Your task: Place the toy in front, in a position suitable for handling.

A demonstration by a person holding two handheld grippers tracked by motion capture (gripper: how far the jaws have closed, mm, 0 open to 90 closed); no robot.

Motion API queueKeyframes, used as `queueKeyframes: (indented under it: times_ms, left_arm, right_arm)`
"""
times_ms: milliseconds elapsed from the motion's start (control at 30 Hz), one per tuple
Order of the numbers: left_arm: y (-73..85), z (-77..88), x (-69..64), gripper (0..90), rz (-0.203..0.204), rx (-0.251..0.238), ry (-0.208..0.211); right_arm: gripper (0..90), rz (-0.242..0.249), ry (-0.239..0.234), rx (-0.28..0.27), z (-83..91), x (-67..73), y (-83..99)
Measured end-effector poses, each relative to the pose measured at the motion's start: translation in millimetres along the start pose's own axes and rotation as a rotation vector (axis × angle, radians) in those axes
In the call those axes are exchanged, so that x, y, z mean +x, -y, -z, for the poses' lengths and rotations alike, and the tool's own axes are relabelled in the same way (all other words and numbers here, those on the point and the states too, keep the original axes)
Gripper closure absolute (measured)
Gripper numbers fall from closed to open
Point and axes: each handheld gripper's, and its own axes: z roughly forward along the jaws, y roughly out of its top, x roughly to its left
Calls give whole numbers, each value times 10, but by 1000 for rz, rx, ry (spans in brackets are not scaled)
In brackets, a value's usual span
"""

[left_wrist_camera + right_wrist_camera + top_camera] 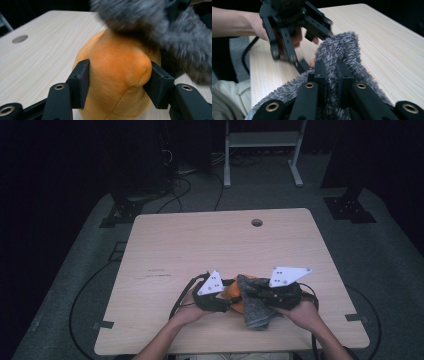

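Nearest me, at the front edge of the bench (165, 245), the left gripper (117, 82) has its jaws pressed into both sides of an orange plush toy (117, 75), seemingly to steady it. To its right, the right gripper (331, 75) pinches a fold of fuzzy grey sock (342, 47) between nearly closed jaws. I'd guess it is draped over the toy's top for pulling on or off.

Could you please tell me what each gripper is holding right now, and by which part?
Left gripper: orange plush toy, clamped across its rounded body. Right gripper: fuzzy grey cloth, pinched at a raised fold.
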Motion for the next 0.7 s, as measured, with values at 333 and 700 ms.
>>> queueKeyframes:
  times_ms: [333,700]
  left_arm:
    - [96,40,61,429,11,32,8]
    - [87,26,130,378,122,11,43]
  right_arm:
    - [816,-50,21,26,-15,-146,169]
    - [816,-68,48,10,-18,-112,280]
